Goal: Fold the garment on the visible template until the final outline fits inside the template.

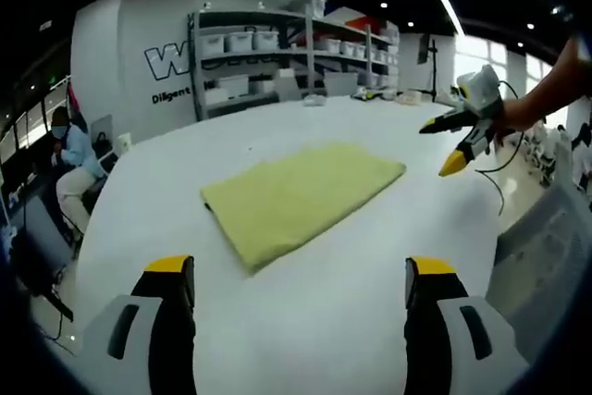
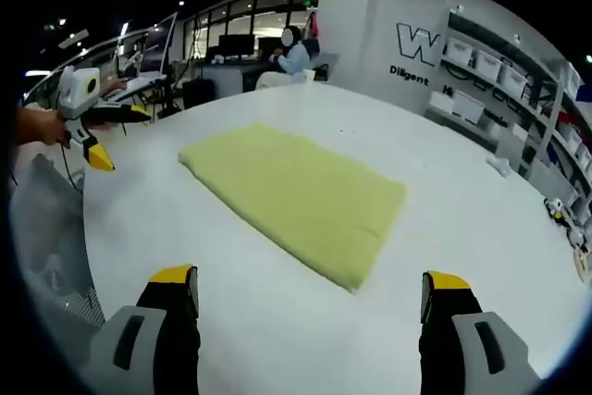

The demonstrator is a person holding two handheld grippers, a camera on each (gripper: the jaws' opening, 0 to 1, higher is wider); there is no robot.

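The left gripper hovers above the white counter with its jaws spread wide and holding nothing; the right gripper likewise has its jaws parted wide and touches nothing; the yellow garment lies folded flat in a rectangle mid-counter, well apart from both; in the right gripper view the garment lies ahead, the left gripper raised off to its side, jaws apart.
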